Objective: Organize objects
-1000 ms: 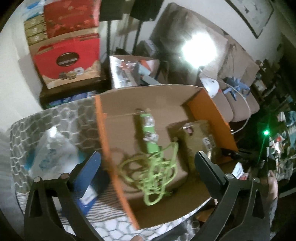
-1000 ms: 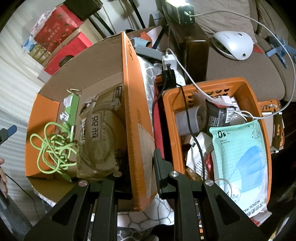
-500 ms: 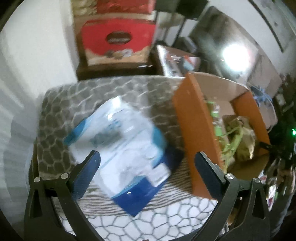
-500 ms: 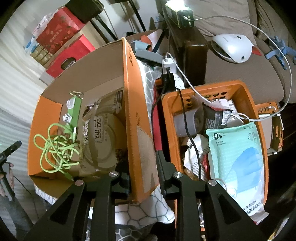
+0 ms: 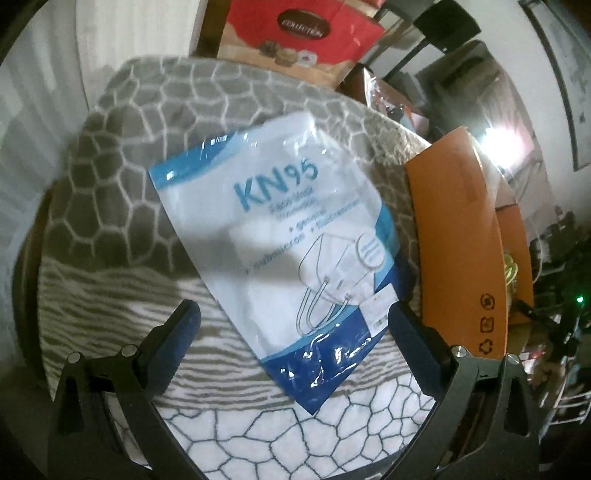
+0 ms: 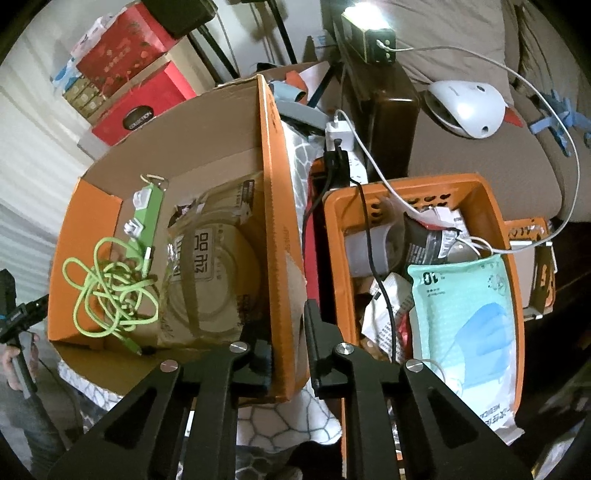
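Observation:
A white and blue KN95 mask packet (image 5: 291, 236) lies flat on a grey patterned blanket (image 5: 118, 184). My left gripper (image 5: 291, 314) is open above the packet's near end, fingers on either side. To the right stands an orange cardboard box (image 5: 461, 251). In the right wrist view my right gripper (image 6: 286, 343) is shut on the box's orange side wall (image 6: 280, 206). Inside the box lie a green cable (image 6: 114, 291), a green strip (image 6: 147, 214) and a brown wrapped packet (image 6: 210, 273).
An orange plastic basket (image 6: 495, 206) right of the box holds a teal mask pack (image 6: 465, 314), wrappers and cables. A white device (image 6: 465, 107) lies on a sofa behind. Red gift boxes (image 5: 303, 33) stand beyond the blanket.
My left gripper swung left from over the box to above the KN95 packet and came closer to it. My right gripper kept its hold on the box wall.

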### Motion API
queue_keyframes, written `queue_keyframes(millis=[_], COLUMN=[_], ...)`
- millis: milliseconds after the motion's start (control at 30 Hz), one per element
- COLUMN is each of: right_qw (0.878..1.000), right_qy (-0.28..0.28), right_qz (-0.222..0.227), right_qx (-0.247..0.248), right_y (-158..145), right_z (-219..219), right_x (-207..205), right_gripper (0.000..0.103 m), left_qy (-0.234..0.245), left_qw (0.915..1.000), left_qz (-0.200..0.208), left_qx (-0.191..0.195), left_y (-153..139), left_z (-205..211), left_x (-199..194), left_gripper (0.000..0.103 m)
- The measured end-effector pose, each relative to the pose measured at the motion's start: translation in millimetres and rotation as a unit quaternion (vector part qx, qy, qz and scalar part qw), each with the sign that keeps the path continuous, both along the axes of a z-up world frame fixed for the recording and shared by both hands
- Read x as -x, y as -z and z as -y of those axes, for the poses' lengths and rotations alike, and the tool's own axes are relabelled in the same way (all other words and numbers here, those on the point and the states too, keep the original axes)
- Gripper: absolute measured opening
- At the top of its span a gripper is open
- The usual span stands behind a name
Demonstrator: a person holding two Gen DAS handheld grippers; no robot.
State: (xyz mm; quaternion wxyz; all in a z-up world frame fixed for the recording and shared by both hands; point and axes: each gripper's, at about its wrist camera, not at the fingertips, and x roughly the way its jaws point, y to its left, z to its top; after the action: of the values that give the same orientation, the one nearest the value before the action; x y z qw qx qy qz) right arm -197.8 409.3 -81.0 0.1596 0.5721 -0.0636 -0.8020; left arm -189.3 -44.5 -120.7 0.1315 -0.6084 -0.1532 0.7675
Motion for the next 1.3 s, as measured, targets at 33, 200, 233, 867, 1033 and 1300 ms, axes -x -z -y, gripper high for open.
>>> queue_keyframes(millis=[33, 200, 233, 867, 1033, 1300], right_qw=[1.000, 1.000, 1.000, 1.000, 1.000, 1.000], right_qy=[0.000, 0.003, 0.003, 0.003, 0.004, 0.003], right_qz=[0.001, 0.001, 0.001, 0.006, 0.008, 0.009], right_qx=[0.000, 0.003, 0.002, -0.005, -0.008, -0.009], right_y=[1, 2, 3, 6, 8, 9], right_z=[0, -1, 0, 0, 2, 2], right_x=[0, -1, -1, 0, 1, 1], right_gripper=[0.013, 0.013, 0.013, 0.013, 0.013, 0.013], left_qy=[-0.001, -0.007, -0.009, -0.027, -0.035, -0.037], left_qw=[1.0000, 0.9973, 0.9971, 0.9667, 0.9731, 0.9871], left_qz=[0.004, 0.027, 0.016, 0.011, 0.018, 0.022], left_qx=[-0.007, -0.068, -0.074, -0.254, -0.227, -0.154], left_y=[4, 19, 18, 31, 40, 38], left_z=[0, 3, 4, 13, 13, 9], left_x=[-2, -6, -7, 17, 30, 28], left_gripper=[0.101, 0.101, 0.101, 0.086, 0.050, 0.012])
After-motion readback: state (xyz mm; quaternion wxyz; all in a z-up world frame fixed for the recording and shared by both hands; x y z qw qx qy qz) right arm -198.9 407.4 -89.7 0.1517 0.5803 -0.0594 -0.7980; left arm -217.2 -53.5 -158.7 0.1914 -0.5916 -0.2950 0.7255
